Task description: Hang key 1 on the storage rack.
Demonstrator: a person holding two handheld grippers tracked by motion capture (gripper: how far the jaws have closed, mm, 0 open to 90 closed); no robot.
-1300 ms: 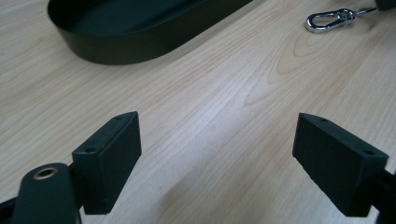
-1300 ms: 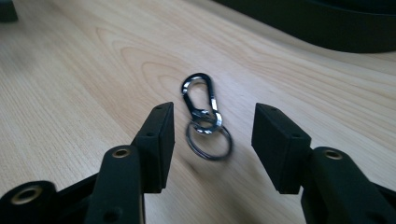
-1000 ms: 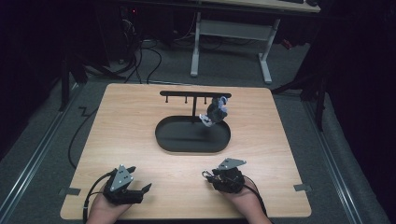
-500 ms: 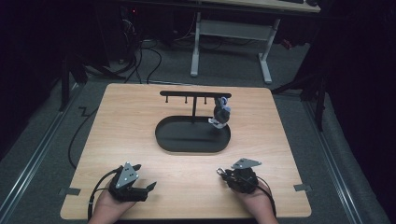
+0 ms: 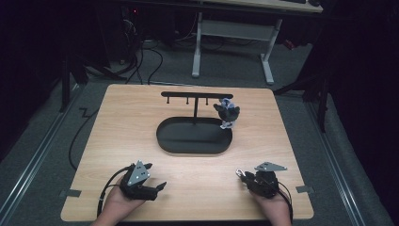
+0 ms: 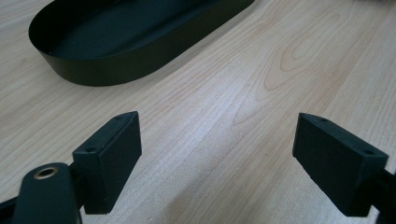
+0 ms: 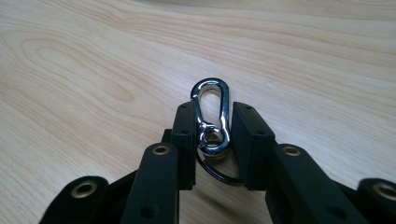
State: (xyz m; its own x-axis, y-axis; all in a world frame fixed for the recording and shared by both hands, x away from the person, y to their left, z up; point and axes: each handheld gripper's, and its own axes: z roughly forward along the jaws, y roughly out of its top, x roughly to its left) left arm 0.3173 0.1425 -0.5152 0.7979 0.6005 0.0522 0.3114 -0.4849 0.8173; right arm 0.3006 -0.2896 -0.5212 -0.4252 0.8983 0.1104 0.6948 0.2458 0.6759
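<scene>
A: What's at the near left?
B: The left gripper (image 5: 149, 184), jaws wide apart with nothing between them, bare wooden table (image 5: 117, 122) around it; the black oval metal tray (image 5: 194, 137) lies beyond.
A: And right?
B: The right gripper (image 5: 243, 176), near the table's near right edge, pinches a silver metal snap hook (image 7: 212, 116).

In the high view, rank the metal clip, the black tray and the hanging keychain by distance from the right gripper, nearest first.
1. Metal clip: clamped between the right gripper's jaws.
2. Black tray: mid-table, ahead and to the left.
3. Hanging keychain: on the rack beyond the tray's right end.
</scene>
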